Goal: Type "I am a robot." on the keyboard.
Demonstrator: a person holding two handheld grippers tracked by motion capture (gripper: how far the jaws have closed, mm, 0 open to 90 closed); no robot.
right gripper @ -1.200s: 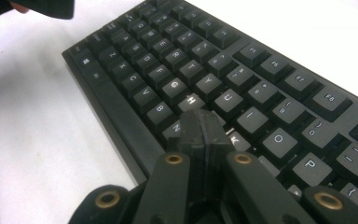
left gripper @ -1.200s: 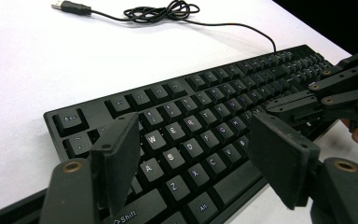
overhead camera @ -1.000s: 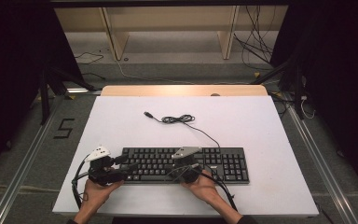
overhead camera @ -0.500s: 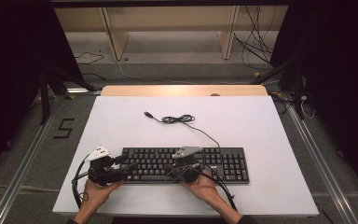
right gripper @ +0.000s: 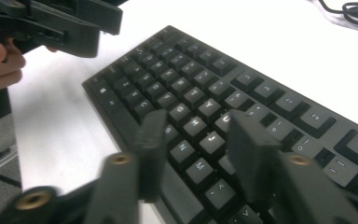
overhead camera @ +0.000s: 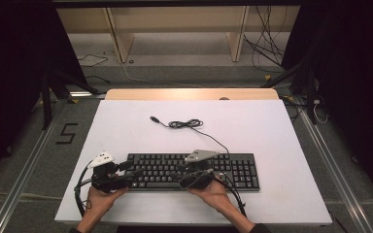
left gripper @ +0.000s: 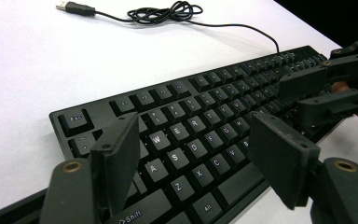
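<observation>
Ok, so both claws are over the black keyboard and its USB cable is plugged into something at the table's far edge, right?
Not quite. Both claws, left claw and right claw, are over the keyboard, but the USB plug lies loose on the white table, connected to nothing. The high view shows it, beside the coiled cable.

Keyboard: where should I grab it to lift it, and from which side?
Probably by its two short ends, one tongs per end, coming in level from the sides. The keyboard lies flat and long on the table, so its thin edges suit the jaws better than the keyed top.
</observation>
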